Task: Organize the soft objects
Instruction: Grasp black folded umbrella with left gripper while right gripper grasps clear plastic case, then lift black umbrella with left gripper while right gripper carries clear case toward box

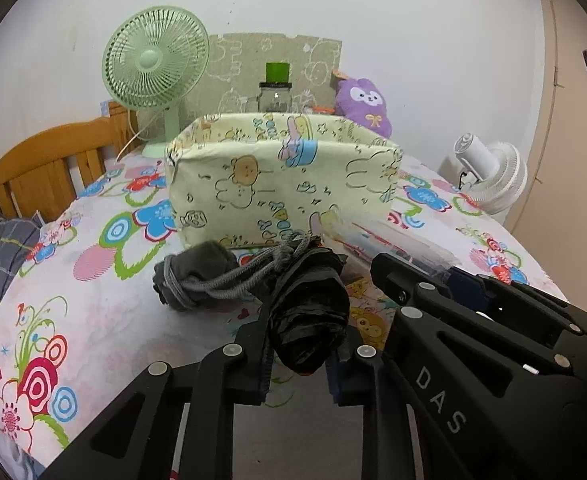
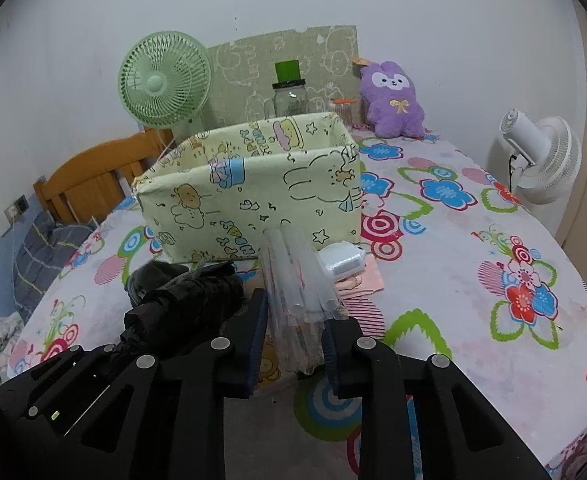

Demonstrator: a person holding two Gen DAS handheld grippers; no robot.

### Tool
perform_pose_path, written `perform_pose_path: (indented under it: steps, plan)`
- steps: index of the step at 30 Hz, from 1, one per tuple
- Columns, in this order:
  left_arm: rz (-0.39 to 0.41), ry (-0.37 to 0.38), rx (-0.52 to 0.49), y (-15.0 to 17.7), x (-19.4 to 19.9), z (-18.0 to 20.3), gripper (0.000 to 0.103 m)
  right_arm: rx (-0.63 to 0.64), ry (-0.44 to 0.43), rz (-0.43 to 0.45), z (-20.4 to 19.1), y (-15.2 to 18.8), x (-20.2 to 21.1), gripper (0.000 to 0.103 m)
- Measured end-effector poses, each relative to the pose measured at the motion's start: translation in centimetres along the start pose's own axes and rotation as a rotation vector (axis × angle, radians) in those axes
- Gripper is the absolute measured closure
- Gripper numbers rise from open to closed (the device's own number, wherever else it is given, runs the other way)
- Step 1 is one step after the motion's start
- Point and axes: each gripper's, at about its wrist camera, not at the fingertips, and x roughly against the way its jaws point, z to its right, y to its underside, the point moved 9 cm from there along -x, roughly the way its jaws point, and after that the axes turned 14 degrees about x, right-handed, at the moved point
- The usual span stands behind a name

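Both still at the pickup: left tongs [image 1: 299,354] clenched on the black bundle [image 1: 309,316], right tongs [image 2: 293,344] gripping the clear packet [image 2: 297,292], near the fabric bin [image 1: 285,184], nothing visibly in it.

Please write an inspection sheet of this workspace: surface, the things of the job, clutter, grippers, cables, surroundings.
Surface: bed with floral sheet, bearing everything.
Job's things: folded black umbrella with grey cord, clear plastic packet, open yellow cartoon fabric box behind them.
Clutter: pink flat item and small white packet beside the box; glass jar with green cylinder on top; purple plush.
Grippers: left gripper shut on the umbrella; right gripper shut on the packet.
Cables: white cord from green fan; black cord at white fan.
Surroundings: white wall, wooden headboard, grey plaid bedding at the left edge.
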Motion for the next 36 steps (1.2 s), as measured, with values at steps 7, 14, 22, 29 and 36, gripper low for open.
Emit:
perform_pose_path:
  steps: [7, 14, 22, 29, 36]
  plan:
    - [0.033, 0.005, -0.008, -0.8, 1.4, 0.8, 0.083, -0.015, -0.003, 0.036, 0.3, -0.7, 1.7, 0.076]
    - [0.064, 0.018, -0.004, -2.1, 2.7, 1.4, 0.083, -0.018, -0.004, 0.071, 0.5, -2.0, 3.2, 0.076]
    - [0.09, 0.025, -0.003, -3.4, 3.7, 1.9, 0.083, -0.014, -0.002, 0.096, 0.6, -3.5, 4.4, 0.076]
    - [0.113, 0.035, -0.01, -5.1, 4.6, 2.6, 0.083, -0.014, 0.004, 0.121, 0.9, -5.2, 5.3, 0.076]
    - [0.139, 0.041, -0.017, -6.9, 5.6, 3.5, 0.083, -0.012, 0.014, 0.149, 1.4, -7.3, 6.6, 0.076]
